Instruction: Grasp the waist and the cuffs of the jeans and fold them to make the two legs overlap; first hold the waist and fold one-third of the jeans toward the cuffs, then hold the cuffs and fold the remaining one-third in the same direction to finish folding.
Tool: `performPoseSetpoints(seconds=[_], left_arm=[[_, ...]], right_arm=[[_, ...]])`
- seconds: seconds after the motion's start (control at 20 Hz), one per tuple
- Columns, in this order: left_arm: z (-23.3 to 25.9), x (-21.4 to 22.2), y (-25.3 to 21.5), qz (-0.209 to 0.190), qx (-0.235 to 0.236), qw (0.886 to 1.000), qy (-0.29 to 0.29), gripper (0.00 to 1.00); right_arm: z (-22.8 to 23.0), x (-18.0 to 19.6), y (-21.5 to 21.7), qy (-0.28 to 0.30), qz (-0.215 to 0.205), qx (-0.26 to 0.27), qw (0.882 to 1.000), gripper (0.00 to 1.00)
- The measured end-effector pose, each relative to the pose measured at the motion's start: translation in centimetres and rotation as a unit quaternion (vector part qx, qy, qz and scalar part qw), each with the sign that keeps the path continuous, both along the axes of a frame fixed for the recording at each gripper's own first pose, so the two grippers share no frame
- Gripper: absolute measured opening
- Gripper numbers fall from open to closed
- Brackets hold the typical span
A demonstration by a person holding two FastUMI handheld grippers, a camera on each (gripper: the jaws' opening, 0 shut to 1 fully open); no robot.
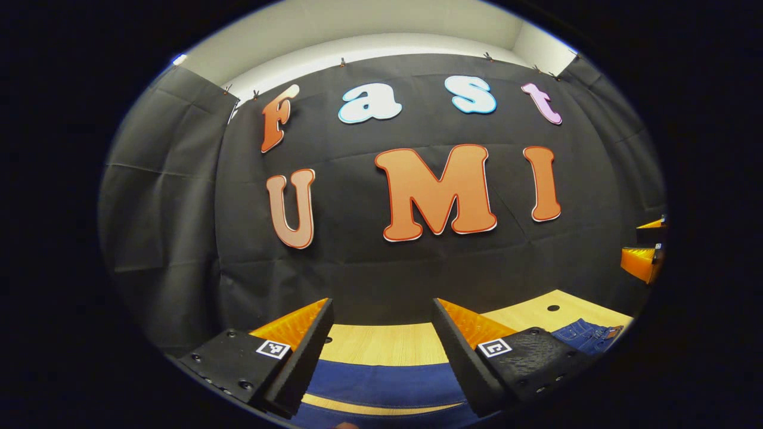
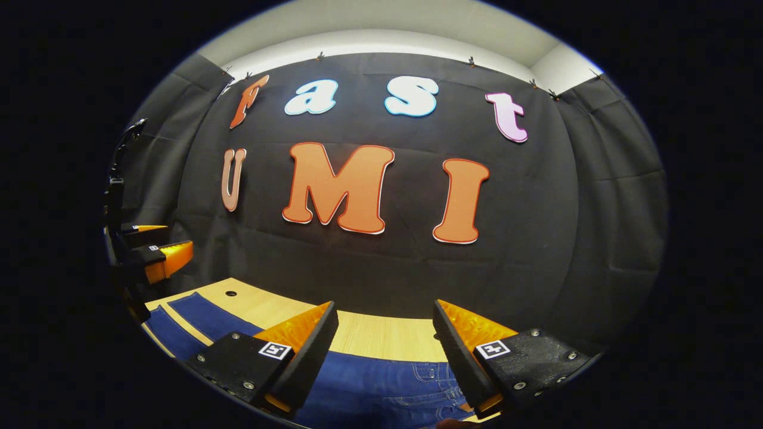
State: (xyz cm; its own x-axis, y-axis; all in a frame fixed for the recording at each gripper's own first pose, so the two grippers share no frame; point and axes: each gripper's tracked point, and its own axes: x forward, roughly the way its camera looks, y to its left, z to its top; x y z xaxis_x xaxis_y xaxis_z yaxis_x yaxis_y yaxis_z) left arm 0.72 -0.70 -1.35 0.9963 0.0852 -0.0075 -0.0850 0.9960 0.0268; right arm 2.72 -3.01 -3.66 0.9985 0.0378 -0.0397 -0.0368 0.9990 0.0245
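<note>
Blue jeans lie flat on the light wooden table point(image 1: 381, 342). In the left gripper view the two legs point(image 1: 381, 381) run side by side under my left gripper point(image 1: 381, 307), with a strip of table between them, and the waist point(image 1: 587, 333) shows at the right. My left gripper hovers above the legs, open, holding nothing. In the right gripper view the waist with its belt loops and pocket point(image 2: 387, 387) lies under my right gripper point(image 2: 386, 307), also open and holding nothing. The legs point(image 2: 197, 316) stretch away to the left there.
Black cloth walls close the booth behind the table point(image 2: 381, 333) and on both sides. A small round hole point(image 1: 553, 308) sits in the tabletop beyond the jeans. The right gripper point(image 1: 647, 244) shows far right in the left gripper view, and the left gripper point(image 2: 160, 243) far left in the right gripper view.
</note>
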Motion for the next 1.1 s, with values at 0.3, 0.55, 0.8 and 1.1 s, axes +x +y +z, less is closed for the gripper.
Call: performPoseSetpoints(seconds=[0.3, 0.55, 0.8, 1.1], left_arm=[[-0.4, -0.4, -0.7, -0.006, 0.002, 1.000, 0.000, 0.97], [-2.0, 0.4, 3.4, -0.014, 0.017, 0.999, 0.028, 1.00], [-5.1, 0.6, 9.0, -0.003, 0.004, 0.998, 0.064, 0.98], [-10.7, -1.2, 15.4, 0.043, -0.039, 0.989, 0.139, 0.99]], right_arm=[[-1.9, 0.7, 0.3, 0.015, 0.005, 0.012, 1.000, 0.97], [-2.5, 1.0, 0.0, 0.033, -0.048, 0.002, 0.998, 0.97], [-4.9, 0.3, -1.6, 0.084, -0.096, 0.029, 0.991, 0.98], [-9.4, -0.7, -4.4, 0.172, -0.132, 0.091, 0.972, 0.98]])
